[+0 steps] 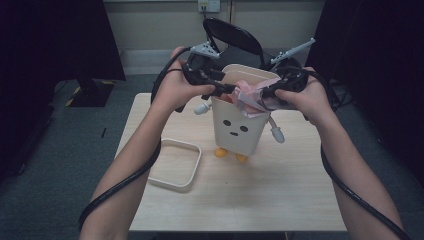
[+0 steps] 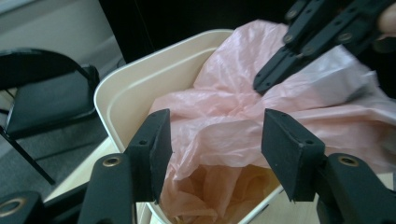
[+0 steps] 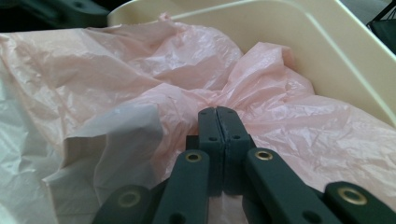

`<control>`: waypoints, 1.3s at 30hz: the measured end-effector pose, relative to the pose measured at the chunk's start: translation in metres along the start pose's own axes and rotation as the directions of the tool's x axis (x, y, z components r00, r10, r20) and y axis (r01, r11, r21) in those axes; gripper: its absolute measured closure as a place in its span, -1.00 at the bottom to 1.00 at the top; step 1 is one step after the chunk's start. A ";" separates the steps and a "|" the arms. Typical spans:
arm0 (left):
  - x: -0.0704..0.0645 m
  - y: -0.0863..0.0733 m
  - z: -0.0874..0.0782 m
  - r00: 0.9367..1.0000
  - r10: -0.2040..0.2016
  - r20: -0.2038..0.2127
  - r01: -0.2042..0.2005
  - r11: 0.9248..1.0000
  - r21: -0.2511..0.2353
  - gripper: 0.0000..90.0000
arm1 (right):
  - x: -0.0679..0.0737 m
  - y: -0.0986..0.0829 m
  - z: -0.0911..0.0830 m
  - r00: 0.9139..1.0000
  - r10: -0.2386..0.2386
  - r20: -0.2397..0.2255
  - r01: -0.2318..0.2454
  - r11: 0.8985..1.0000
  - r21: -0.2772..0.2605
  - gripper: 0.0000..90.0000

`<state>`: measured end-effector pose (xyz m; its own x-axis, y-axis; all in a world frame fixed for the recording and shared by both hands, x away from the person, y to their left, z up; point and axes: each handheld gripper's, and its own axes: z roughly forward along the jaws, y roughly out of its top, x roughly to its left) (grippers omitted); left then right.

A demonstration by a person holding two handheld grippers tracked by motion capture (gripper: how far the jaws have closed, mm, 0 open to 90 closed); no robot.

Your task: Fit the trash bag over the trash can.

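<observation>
A cream bin (image 1: 235, 130) with a painted face, little arms and orange feet stands upright mid-table. A crumpled pink plastic bag (image 1: 250, 95) spills out of its mouth toward the right. My right gripper (image 1: 262, 93) is over the bin's right rim, shut on a puckered fold of the bag (image 3: 116, 70); its jaws (image 3: 218, 112) meet with film pinched at the tips. My left gripper (image 1: 231, 88) reaches in from the left rim. It is open, and its fingers (image 2: 215, 135) straddle the bag (image 2: 224, 116) just above the bin's rim (image 2: 140, 74) without closing on it.
A shallow cream tray-like lid (image 1: 175, 162) lies on the wooden table (image 1: 280, 190) left of the bin. A black folding chair (image 1: 235, 35) stands behind the table's far edge. Dark curtains hang at both sides.
</observation>
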<state>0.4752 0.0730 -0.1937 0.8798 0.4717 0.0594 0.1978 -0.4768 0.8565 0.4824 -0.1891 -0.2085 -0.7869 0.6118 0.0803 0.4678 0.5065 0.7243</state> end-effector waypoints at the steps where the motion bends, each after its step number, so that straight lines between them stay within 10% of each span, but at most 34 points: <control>1: -0.002 0.001 0.000 1.000 0.003 0.013 -0.003 1.000 -0.012 -0.05 | 0.000 0.000 0.000 1.000 0.004 0.004 -0.004 1.000 -0.004 1.00; 7: -0.014 0.003 0.007 0.990 0.084 0.117 -0.082 0.996 -0.029 -0.08 | 0.000 0.005 0.000 0.999 0.022 0.031 -0.020 0.999 -0.051 1.00; 12: -0.018 0.001 0.016 0.984 0.090 0.151 -0.094 0.995 0.020 0.44 | 0.000 0.007 -0.003 0.999 0.029 0.029 -0.026 0.996 -0.087 1.00; 18: -0.010 -0.002 0.019 0.992 0.029 0.121 -0.038 0.996 0.078 0.97 | -0.007 0.003 -0.010 0.997 0.060 0.040 -0.054 0.990 -0.130 1.00; 23: 0.005 -0.007 0.010 0.999 0.010 0.031 -0.014 0.993 0.121 0.99 | -0.017 -0.005 -0.021 0.994 0.090 0.064 -0.079 0.984 -0.157 1.00; 39: 0.030 -0.025 -0.025 0.997 -0.049 -0.060 0.053 0.996 0.070 0.99 | -0.044 -0.024 -0.038 0.980 0.165 0.109 -0.145 0.974 -0.173 1.00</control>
<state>0.4861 0.1180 -0.2004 0.8414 0.5383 0.0478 0.2744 -0.5018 0.8203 0.4912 -0.2512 -0.2035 -0.6507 0.7492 0.1238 0.4998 0.2998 0.8126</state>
